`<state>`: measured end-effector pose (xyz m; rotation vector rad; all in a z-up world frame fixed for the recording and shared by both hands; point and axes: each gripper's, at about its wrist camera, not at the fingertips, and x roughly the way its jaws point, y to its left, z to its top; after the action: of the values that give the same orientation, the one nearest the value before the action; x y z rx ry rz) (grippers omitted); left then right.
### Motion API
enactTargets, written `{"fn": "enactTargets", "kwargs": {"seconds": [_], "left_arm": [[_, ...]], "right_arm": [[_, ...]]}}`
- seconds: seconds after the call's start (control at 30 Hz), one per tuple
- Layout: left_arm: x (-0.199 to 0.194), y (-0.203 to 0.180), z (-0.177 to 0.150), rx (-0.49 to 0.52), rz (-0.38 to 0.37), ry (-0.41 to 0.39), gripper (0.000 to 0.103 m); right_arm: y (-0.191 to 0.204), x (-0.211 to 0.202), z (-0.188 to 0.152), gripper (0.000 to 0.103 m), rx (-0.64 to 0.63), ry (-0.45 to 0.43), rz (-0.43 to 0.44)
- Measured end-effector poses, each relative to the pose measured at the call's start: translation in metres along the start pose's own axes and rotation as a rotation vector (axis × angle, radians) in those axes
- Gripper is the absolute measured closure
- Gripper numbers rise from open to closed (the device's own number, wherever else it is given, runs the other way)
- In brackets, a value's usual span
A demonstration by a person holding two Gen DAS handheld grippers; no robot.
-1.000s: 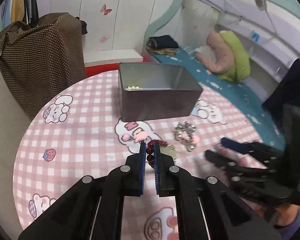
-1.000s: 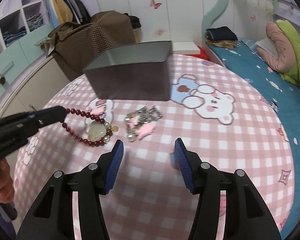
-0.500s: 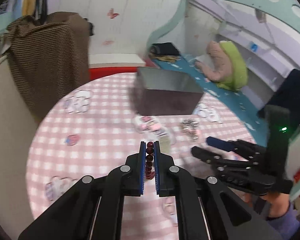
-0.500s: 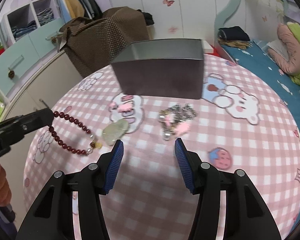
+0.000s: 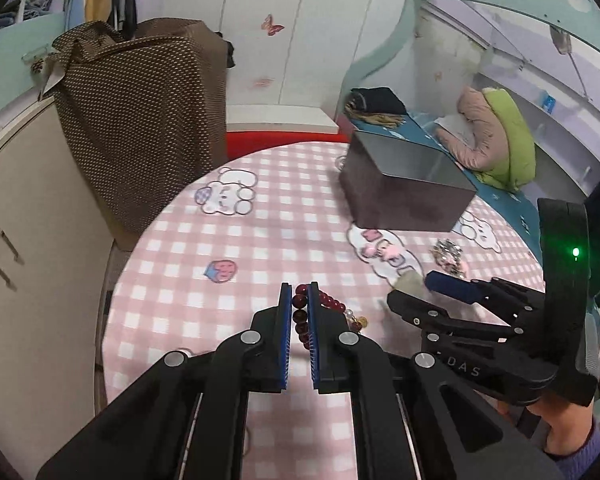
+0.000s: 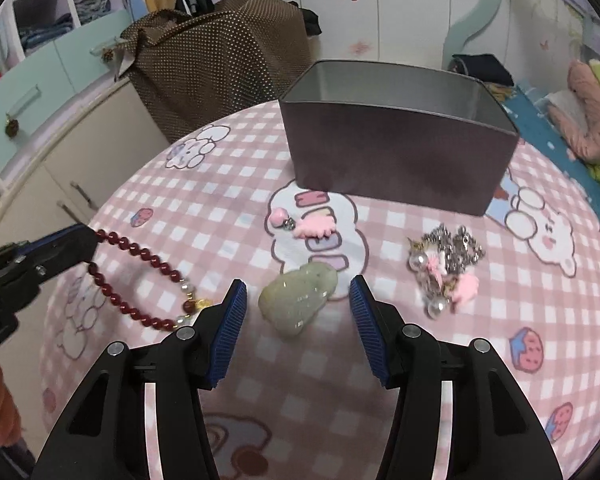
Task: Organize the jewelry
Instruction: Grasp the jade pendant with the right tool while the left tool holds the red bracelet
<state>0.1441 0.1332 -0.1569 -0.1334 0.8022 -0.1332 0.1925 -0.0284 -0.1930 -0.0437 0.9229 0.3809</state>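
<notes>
My left gripper [image 5: 299, 294] is shut on a dark red bead bracelet [image 5: 300, 315], which hangs from it above the table's left side; the bracelet [image 6: 140, 276] also shows in the right wrist view, trailing from the left gripper [image 6: 82, 240]. My right gripper [image 6: 298, 292] is open, its fingers on either side of a pale green jade pendant [image 6: 298, 298] that lies on the cloth. A grey metal tin [image 6: 396, 148] stands open behind it. Pink charms [image 6: 306, 224] and a silver pearl chain cluster [image 6: 446, 264] lie in front of the tin.
The round table has a pink checked cloth [image 6: 520, 240] with cartoon prints. A brown dotted bag [image 5: 140, 120] stands on a cabinet beyond the left edge. A bed with cushions [image 5: 496, 136] lies behind the tin. The right gripper [image 5: 420, 292] shows low at right in the left wrist view.
My left gripper has lifted the red bracelet and carried it left, away from the jade pendant. My right gripper has moved in around the pendant.
</notes>
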Motion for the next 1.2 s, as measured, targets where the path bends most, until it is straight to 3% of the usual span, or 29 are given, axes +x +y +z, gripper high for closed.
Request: {"fn": "enactTargets", "kwargs": {"seconds": [0.07,0.1,0.4,0.77,1.2], "left_arm": [[0.002,0.002,0.002,-0.001,-0.002,0.0,0.097],[0.003,0.001,0.003,0.003,-0.005,0.0,0.097],[0.002,-0.018,0.017,0.035,-0.06,-0.022,0.097],[-0.015,-0.061,0.053,0.098,-0.163,-0.095,0.097],[-0.006,-0.099,0.135,0.16,-0.21,-0.183,0.097]], "right_arm": [[0.005,0.003,0.0,0.051,-0.032,0.001,-0.035],[0.009,0.004,-0.001,0.058,-0.052,-0.001,-0.059],[-0.009,-0.011,-0.007,0.073,-0.03,-0.009,-0.012],[-0.047,-0.057,0.001,0.073,0.043,-0.118,0.054],[-0.091,-0.101,0.067,0.074,0.083,-0.29,0.043]]}}
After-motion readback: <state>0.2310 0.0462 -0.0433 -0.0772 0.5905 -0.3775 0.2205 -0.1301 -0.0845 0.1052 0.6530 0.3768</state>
